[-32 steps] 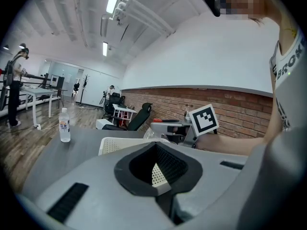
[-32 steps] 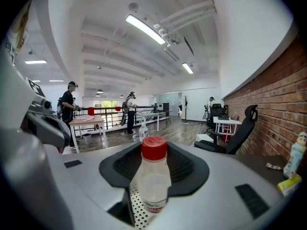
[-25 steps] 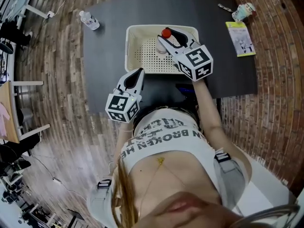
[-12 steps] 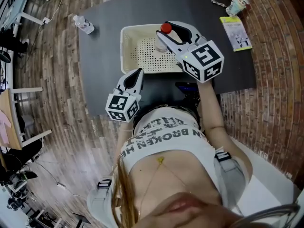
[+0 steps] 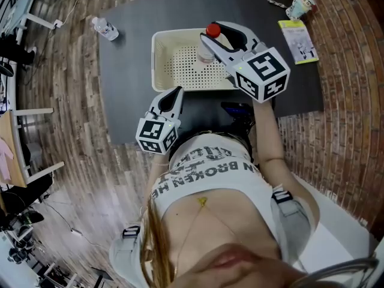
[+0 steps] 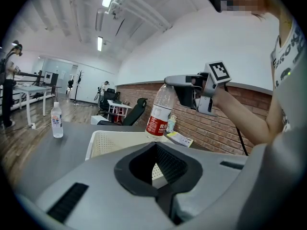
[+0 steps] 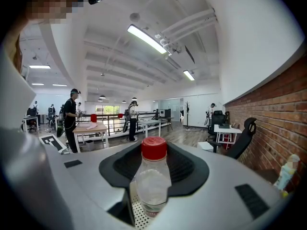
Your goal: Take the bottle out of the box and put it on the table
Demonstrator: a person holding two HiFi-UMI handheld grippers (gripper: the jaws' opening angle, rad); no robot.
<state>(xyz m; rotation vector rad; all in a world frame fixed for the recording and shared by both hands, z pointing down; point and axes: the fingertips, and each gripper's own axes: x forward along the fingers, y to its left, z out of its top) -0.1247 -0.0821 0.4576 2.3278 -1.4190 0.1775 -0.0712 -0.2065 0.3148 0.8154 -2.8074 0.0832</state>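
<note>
A clear bottle (image 5: 207, 51) with a red cap and a red label hangs upright above the white perforated box (image 5: 157, 59). My right gripper (image 5: 211, 31) is shut on its neck, just below the cap. In the right gripper view the bottle (image 7: 152, 183) stands between the black pads. From the left gripper view the bottle (image 6: 160, 110) shows lifted above the box (image 6: 103, 143). My left gripper (image 5: 174, 93) hovers at the dark table's (image 5: 132, 59) near edge, apart from the box, shut with nothing in it (image 6: 157, 169).
A second small water bottle (image 5: 105, 29) lies at the table's far left corner. A yellow leaflet (image 5: 297, 41) and a small container (image 5: 299, 8) sit at the far right. Wood floor lies to the left, a brick-patterned surface to the right.
My right gripper has risen with the bottle, lifting it out of the box. The left gripper has stayed where it was.
</note>
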